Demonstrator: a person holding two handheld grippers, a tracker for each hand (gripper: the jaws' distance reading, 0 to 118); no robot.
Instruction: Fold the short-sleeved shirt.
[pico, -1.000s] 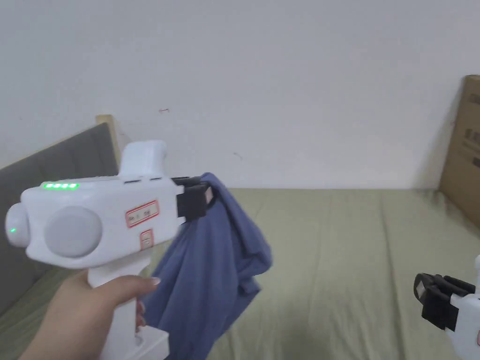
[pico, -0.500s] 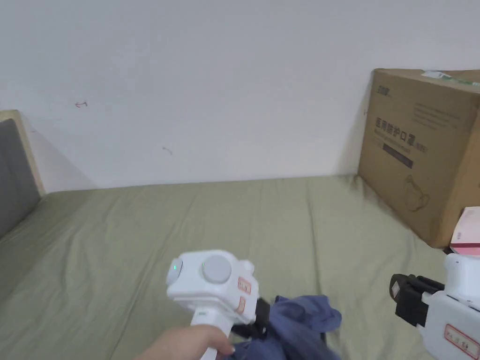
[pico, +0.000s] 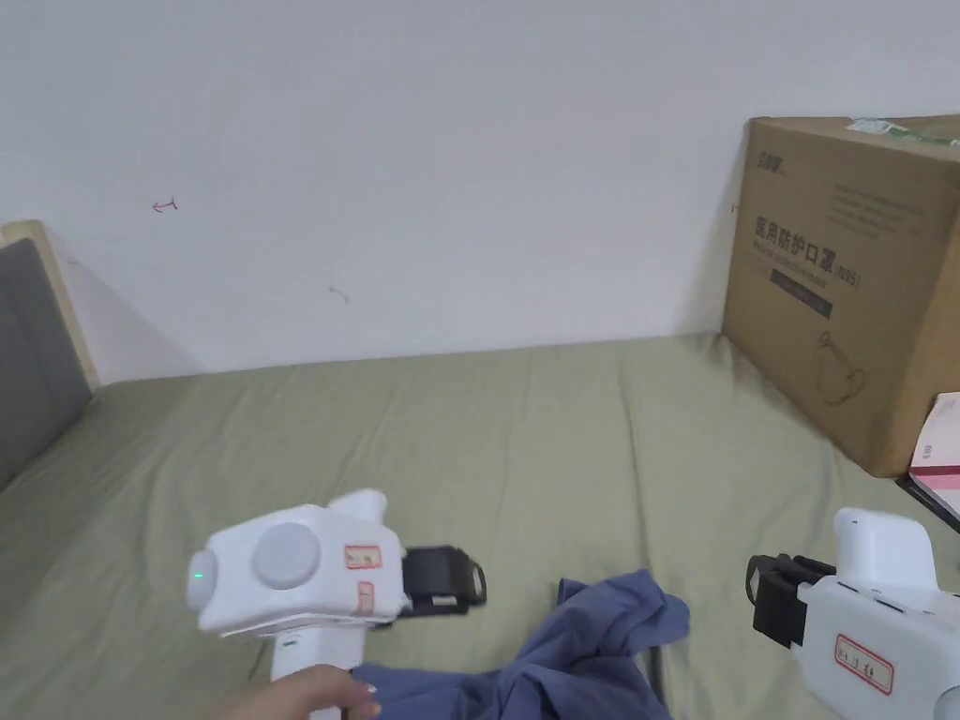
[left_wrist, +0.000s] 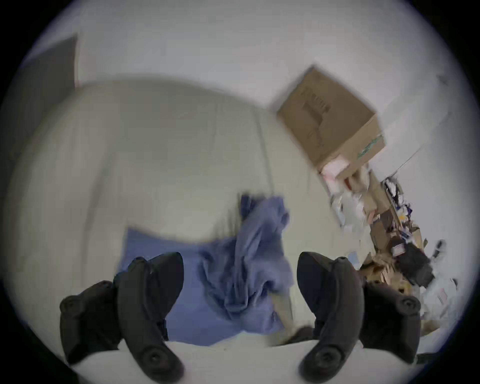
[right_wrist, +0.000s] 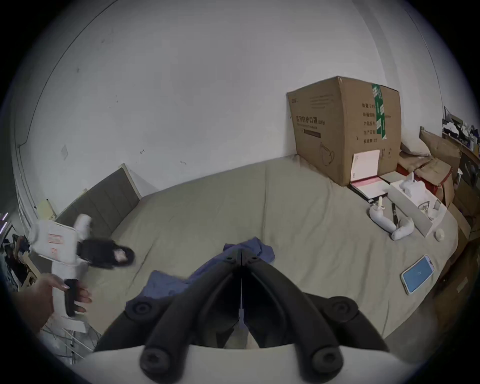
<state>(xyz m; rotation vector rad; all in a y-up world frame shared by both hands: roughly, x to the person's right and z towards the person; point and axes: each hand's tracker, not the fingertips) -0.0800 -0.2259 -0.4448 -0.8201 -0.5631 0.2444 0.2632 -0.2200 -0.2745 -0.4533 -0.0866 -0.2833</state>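
Observation:
The blue short-sleeved shirt (pico: 600, 647) lies crumpled on the olive-green bed (pico: 562, 441), near its front edge. My left gripper (pico: 459, 581) hovers just left of the shirt, its jaws wide apart and holding nothing. In the left gripper view the shirt (left_wrist: 259, 233) lies beyond the open left gripper (left_wrist: 240, 259). My right gripper (pico: 764, 595) is to the right of the shirt, apart from it. In the right gripper view the right gripper (right_wrist: 241, 253) is shut on nothing, with the shirt (right_wrist: 166, 282) below and beyond it and the left gripper (right_wrist: 122, 256) at the left.
A large cardboard box (pico: 844, 281) stands on the bed's far right against the white wall. A pink booklet (pico: 937, 450), white devices (right_wrist: 389, 223) and a phone (right_wrist: 417, 272) lie along the right side. A grey headboard (pico: 28, 356) closes the left end.
The left gripper held the shirt up in the air, brought it down onto the bed, then opened, let go and drew back to the left. The head camera also turned right.

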